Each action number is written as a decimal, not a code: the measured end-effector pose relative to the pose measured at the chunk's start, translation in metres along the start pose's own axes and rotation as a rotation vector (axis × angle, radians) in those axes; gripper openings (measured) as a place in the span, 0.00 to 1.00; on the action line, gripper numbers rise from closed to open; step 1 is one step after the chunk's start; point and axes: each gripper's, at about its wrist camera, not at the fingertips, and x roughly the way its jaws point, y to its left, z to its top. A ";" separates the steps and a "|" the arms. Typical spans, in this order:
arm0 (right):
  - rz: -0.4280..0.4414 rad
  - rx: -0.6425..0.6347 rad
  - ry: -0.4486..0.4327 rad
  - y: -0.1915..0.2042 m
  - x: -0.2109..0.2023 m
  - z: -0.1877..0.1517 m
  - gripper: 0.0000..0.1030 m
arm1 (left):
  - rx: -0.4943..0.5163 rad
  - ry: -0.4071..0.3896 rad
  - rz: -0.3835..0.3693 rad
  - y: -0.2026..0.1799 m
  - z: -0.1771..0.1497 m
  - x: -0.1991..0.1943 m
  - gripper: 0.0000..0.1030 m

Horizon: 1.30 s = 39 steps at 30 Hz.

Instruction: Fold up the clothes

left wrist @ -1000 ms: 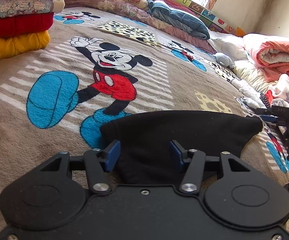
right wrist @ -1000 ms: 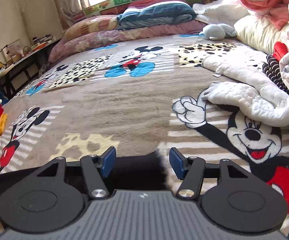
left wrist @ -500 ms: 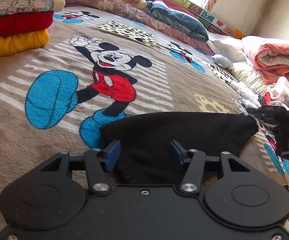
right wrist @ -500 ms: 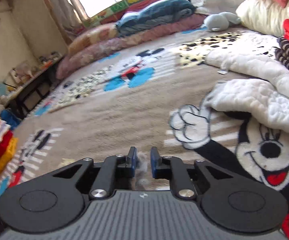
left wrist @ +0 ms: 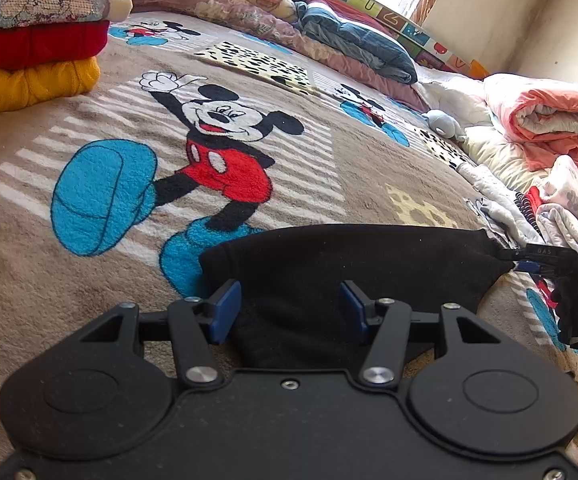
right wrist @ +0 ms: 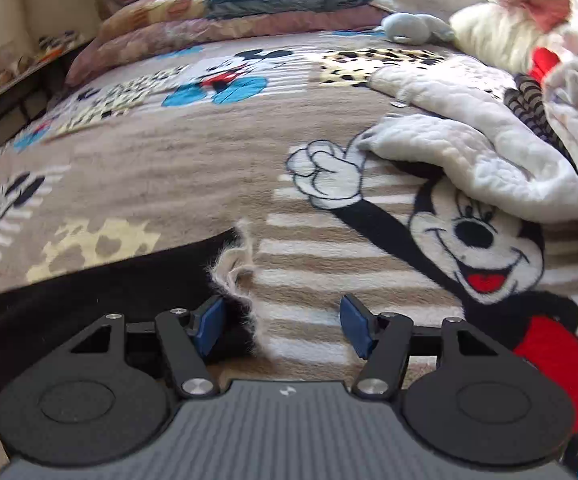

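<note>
1. The black garment point(left wrist: 361, 264) lies flat on the Mickey Mouse blanket point(left wrist: 89, 128), near its front edge, long axis running left to right between my grippers.
2. My left gripper point(left wrist: 289, 308) stands wide open over the garment's left part, holding nothing.
3. My right gripper point(right wrist: 279, 326) is also spread wide and empty; the garment's right end point(right wrist: 225, 276) sits at its left finger.
4. No readable brand; small white marks on the right gripper's body are illegible.
</note>
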 end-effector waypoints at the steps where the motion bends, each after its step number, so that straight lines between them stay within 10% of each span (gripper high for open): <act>1: -0.015 0.003 -0.016 0.000 -0.004 -0.001 0.61 | 0.001 0.000 0.000 0.000 0.000 0.000 0.52; 8: 0.020 -0.076 -0.149 0.017 -0.031 -0.011 0.58 | -0.004 -0.001 0.001 0.000 0.000 0.000 0.52; 12: -0.068 -0.225 -0.015 0.035 -0.014 -0.016 0.37 | -0.001 0.001 0.001 0.000 0.000 0.000 0.53; 19: -0.147 -0.163 -0.038 0.030 -0.031 -0.008 0.46 | -0.010 0.001 -0.004 0.001 0.001 0.000 0.53; 23: -0.020 -0.254 -0.079 0.065 -0.038 -0.007 0.46 | -0.005 0.001 -0.002 0.000 0.000 0.001 0.53; 29: 0.190 -0.401 0.098 0.132 0.005 -0.026 0.43 | -0.003 0.003 -0.004 0.001 0.000 0.001 0.53; 39: 0.028 -0.135 0.041 0.027 0.000 -0.006 0.45 | -0.009 0.006 -0.016 0.003 0.001 0.000 0.54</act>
